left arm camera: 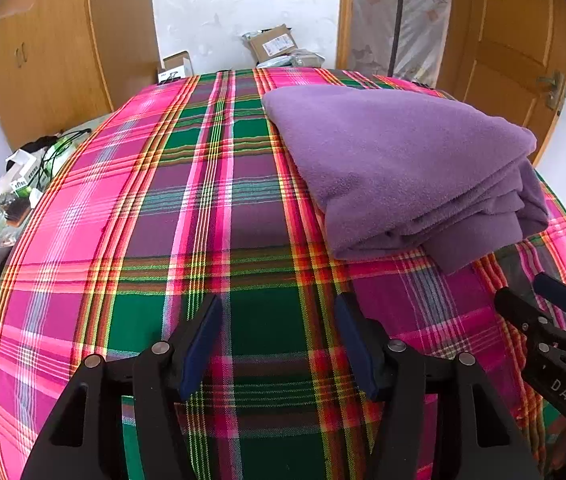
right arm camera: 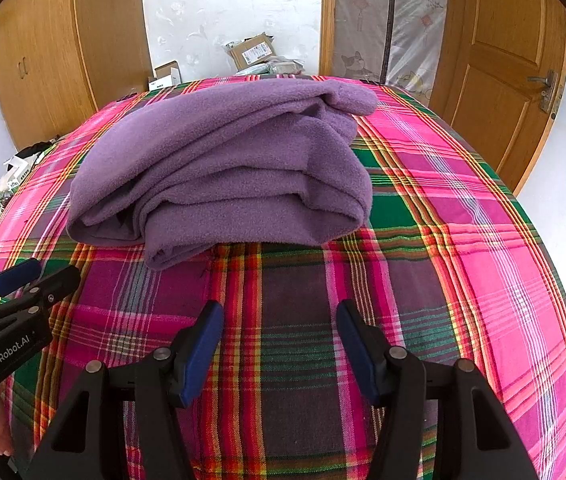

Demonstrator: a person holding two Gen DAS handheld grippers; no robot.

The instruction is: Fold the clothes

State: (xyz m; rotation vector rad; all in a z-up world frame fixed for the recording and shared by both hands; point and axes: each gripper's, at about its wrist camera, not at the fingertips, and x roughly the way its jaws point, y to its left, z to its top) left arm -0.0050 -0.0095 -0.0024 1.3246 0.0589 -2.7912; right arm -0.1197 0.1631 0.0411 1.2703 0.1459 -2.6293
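Garment: purple fleece [right arm camera: 219, 168], folded into a thick layered bundle, lies on plaid bedspread [left arm camera: 203, 216]; soft nap, rounded folds.
L gripper [left arm camera: 279, 320]: jaws wide apart, nothing btwn; hovers near bundle.
R gripper [right arm camera: 279, 320]: likewise spread, empty.
Why: fold looks done, so both stand clear.

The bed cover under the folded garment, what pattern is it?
A plaid of pink, green and purple on the bed cover, clearest in the left wrist view.
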